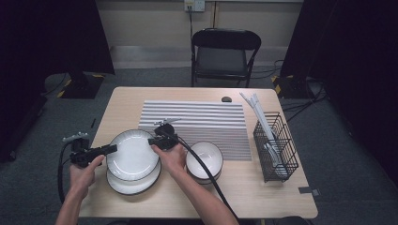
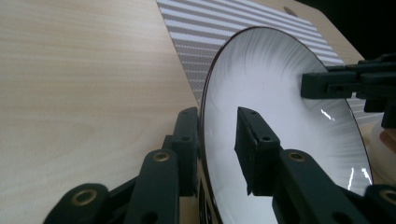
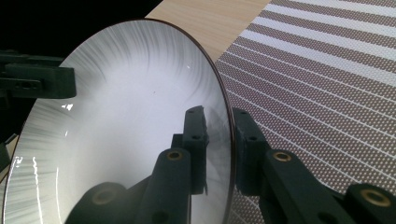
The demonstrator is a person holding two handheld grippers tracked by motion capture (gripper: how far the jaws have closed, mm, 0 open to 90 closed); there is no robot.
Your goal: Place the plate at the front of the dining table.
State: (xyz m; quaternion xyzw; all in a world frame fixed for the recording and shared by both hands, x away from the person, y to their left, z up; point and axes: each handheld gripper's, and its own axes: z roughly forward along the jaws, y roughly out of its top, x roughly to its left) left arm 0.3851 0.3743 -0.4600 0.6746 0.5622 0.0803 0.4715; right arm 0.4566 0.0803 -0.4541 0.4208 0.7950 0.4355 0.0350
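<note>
A white plate with a dark rim sits tilted over a second, similar plate near the table's front left. My left gripper is at its left rim. In the left gripper view the jaws straddle the plate: the outer pad lies against the rim, the inner pad stands off the white surface, so it is open. My right gripper is at the plate's right rim. In the right gripper view both pads close on the plate.
A white bowl stands just right of my right hand. A grey striped mat covers the table's middle. At the right stands a black wire basket with white utensils. A folding chair is behind the table.
</note>
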